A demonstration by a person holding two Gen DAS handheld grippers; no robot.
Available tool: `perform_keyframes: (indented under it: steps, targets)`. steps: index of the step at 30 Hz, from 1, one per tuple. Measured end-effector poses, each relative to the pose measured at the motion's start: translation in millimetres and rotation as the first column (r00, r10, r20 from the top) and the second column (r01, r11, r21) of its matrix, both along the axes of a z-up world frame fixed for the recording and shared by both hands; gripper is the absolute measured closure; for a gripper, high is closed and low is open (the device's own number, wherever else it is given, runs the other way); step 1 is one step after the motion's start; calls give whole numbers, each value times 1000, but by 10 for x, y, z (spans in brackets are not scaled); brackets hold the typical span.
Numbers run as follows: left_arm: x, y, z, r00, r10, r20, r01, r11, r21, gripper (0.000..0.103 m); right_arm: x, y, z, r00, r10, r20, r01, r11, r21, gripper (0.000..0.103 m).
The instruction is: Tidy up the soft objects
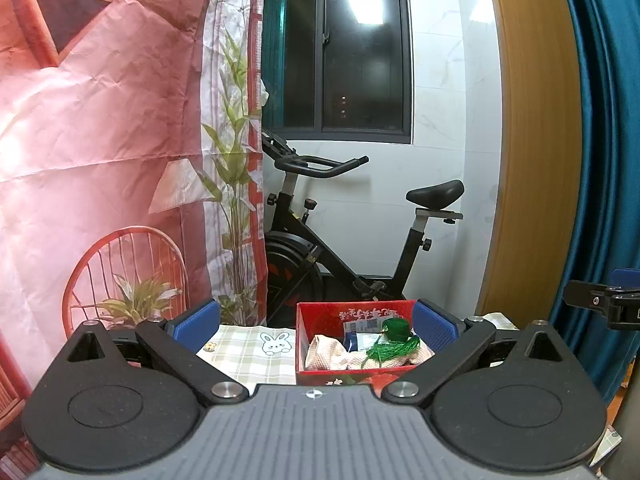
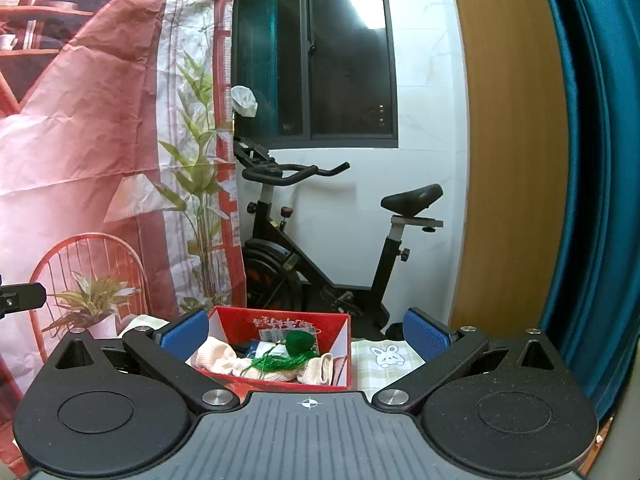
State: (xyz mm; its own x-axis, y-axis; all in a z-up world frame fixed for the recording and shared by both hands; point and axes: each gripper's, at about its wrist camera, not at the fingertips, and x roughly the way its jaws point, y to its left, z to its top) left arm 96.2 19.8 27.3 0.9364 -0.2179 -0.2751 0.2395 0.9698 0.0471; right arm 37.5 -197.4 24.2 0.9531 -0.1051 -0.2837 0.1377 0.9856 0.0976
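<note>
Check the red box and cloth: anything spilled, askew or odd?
Nothing spilled. The red box sits upright on the checked bunny cloth. Its contents are a loose heap: cream knit fabric bunched up, and a green tasselled ornament with threads trailing over it. Both grippers, left and right, are open and empty.
</note>
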Motion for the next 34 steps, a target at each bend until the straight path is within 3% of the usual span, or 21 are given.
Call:
perform_keyframes:
  steps: [34]
  targets:
    - [28, 60, -13, 1000, -3, -17, 3, 1000, -9, 0, 2, -121, -38, 1000, -3, -6, 3, 1000, 0, 0]
